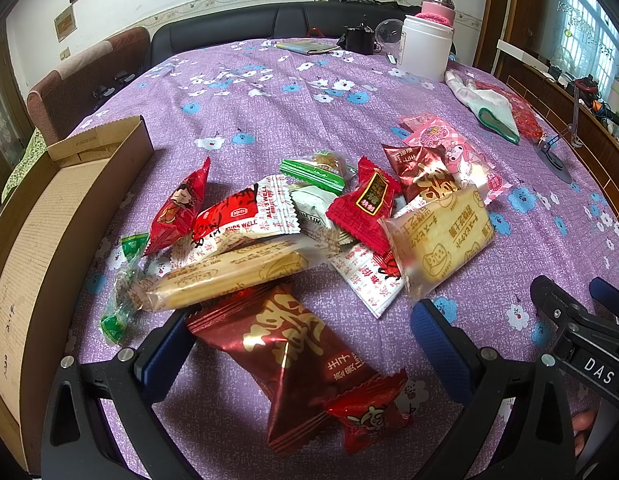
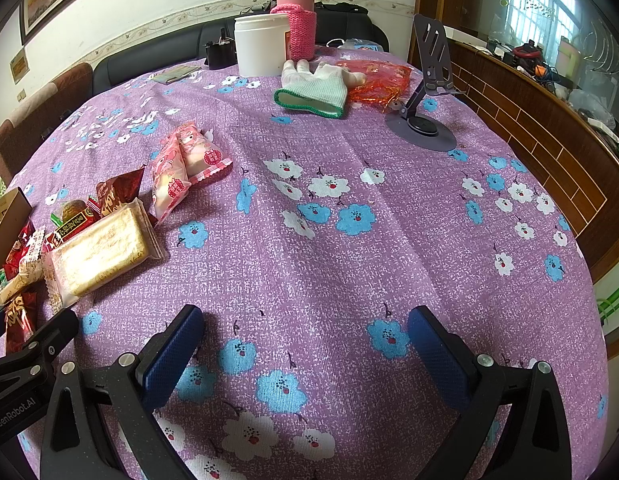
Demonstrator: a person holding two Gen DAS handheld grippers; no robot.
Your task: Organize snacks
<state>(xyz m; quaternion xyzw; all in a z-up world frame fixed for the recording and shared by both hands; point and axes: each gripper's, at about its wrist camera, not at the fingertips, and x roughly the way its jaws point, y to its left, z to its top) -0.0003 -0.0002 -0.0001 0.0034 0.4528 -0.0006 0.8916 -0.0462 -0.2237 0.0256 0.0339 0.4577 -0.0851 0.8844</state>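
Note:
A heap of wrapped snacks lies on the purple flowered tablecloth. My left gripper is open, its blue fingers on either side of a dark red packet with gold characters; a small red candy lies by it. Beyond are a long biscuit stick, a red and white packet, a square cracker packet and pink packets. An open cardboard box stands at the left. My right gripper is open and empty over bare cloth, with the cracker packet and pink packets at its left.
A white tub, a pink-sleeved flask, a white glove, a red plastic bag and a phone stand are at the far side. A wooden ledge runs along the right. A sofa is behind.

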